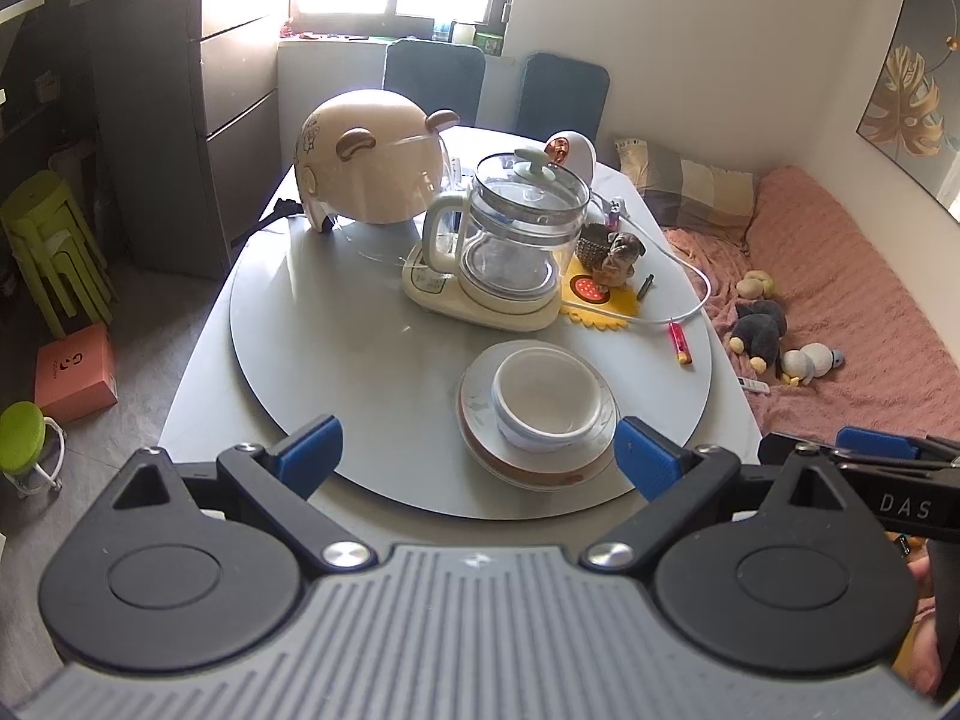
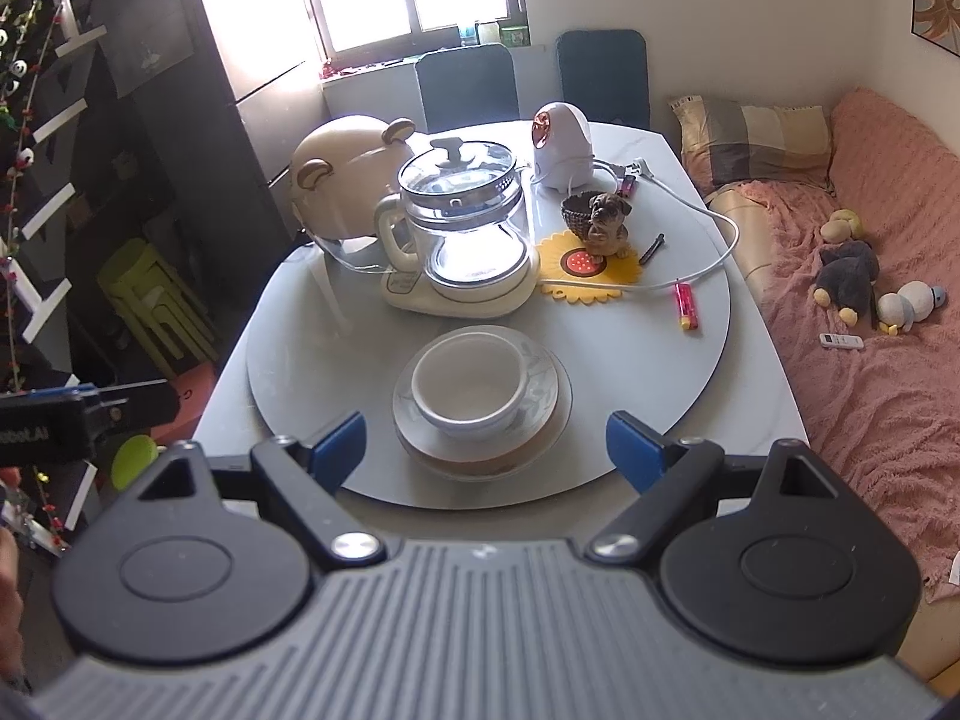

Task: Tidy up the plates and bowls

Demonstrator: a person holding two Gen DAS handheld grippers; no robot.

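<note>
A white bowl (image 1: 547,399) sits inside a stack of plates (image 1: 480,420) near the front edge of the grey round turntable (image 1: 336,348). The bowl (image 2: 468,384) and plates (image 2: 543,414) also show in the right wrist view, on the turntable (image 2: 660,360). My left gripper (image 1: 477,450) is open and empty, held above the table's near edge with the stack just ahead of its right finger. My right gripper (image 2: 485,441) is open and empty, with the stack between and just beyond its blue fingertips (image 2: 630,441).
Behind the stack stand a glass kettle on a cream base (image 1: 510,240), a cream bear-eared helmet (image 1: 372,162), a dog figurine on a yellow mat (image 1: 618,252), a white cable and a red lighter (image 1: 680,343). A pink-covered bed (image 2: 870,300) lies to the right, green stools (image 1: 42,240) to the left.
</note>
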